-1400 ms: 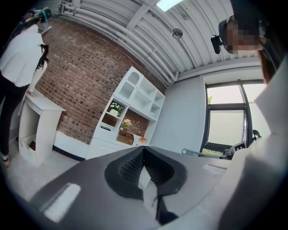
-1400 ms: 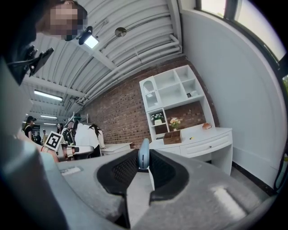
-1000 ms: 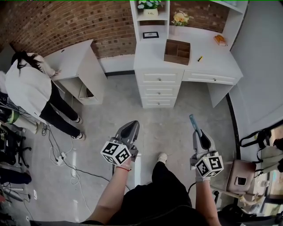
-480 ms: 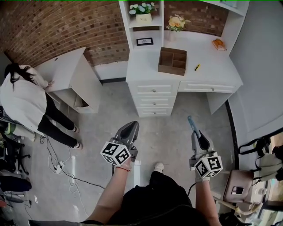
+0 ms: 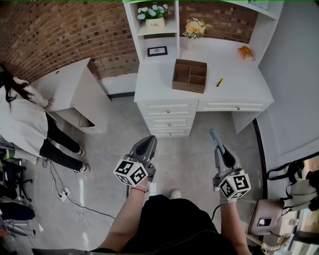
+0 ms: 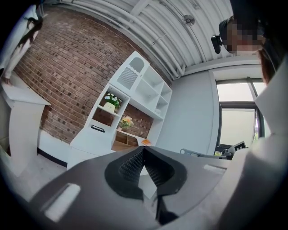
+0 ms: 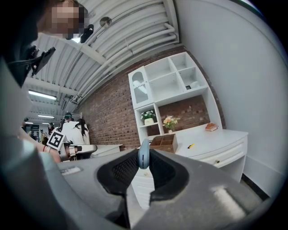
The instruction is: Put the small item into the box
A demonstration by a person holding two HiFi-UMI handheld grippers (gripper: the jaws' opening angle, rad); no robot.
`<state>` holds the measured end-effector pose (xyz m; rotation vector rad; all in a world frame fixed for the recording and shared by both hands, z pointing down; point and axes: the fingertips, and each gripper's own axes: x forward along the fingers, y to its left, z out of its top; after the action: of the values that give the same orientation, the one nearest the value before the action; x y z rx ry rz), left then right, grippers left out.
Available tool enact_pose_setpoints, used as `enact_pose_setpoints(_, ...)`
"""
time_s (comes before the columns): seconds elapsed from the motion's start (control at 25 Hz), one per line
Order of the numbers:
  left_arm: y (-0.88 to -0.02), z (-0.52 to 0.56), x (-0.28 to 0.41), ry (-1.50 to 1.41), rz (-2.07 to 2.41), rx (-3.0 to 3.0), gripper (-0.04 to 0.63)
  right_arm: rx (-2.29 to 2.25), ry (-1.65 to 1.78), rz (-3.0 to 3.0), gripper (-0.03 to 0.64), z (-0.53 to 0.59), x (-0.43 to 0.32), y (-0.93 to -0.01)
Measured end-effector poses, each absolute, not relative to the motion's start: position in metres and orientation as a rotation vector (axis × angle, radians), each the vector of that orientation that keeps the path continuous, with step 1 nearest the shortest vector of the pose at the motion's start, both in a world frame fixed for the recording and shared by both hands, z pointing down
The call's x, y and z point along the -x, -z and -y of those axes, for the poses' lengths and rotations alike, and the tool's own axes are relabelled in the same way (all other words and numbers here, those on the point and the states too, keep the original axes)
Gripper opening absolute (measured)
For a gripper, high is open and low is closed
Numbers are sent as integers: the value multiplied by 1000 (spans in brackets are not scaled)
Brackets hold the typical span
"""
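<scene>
A brown wooden box (image 5: 190,75) with compartments stands on the white desk (image 5: 234,74), far ahead of both grippers; it also shows small as the box (image 7: 164,143) in the right gripper view. My right gripper (image 5: 218,145) is shut on a small flat grey-blue item (image 7: 143,155), whose tip sticks out past the jaws as the item (image 5: 214,135). My left gripper (image 5: 147,146) is shut with nothing between its jaws, and the same gripper (image 6: 143,152) points toward the desk. Both are held over the grey floor, well short of the desk.
A small yellow object (image 5: 219,82) lies on the desk right of the box. Shelves with flower pots (image 5: 152,13) rise behind. A person in white (image 5: 22,124) stands at a white cabinet (image 5: 70,92) on the left. Cables (image 5: 75,194) lie on the floor; a chair (image 5: 266,216) stands at the right.
The desk and box have shifted left and lower in the head view as I moved forward. Both grippers kept their places and stayed shut.
</scene>
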<state>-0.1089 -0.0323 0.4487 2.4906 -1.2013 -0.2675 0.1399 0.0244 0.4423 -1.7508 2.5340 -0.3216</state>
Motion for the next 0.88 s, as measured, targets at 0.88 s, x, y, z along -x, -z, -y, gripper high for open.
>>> enact_pose_setpoints(0.88, -462, 136, 81, 251, 1173, -2479, 2, 1775, 368, -2518, 66, 75, -163, -457)
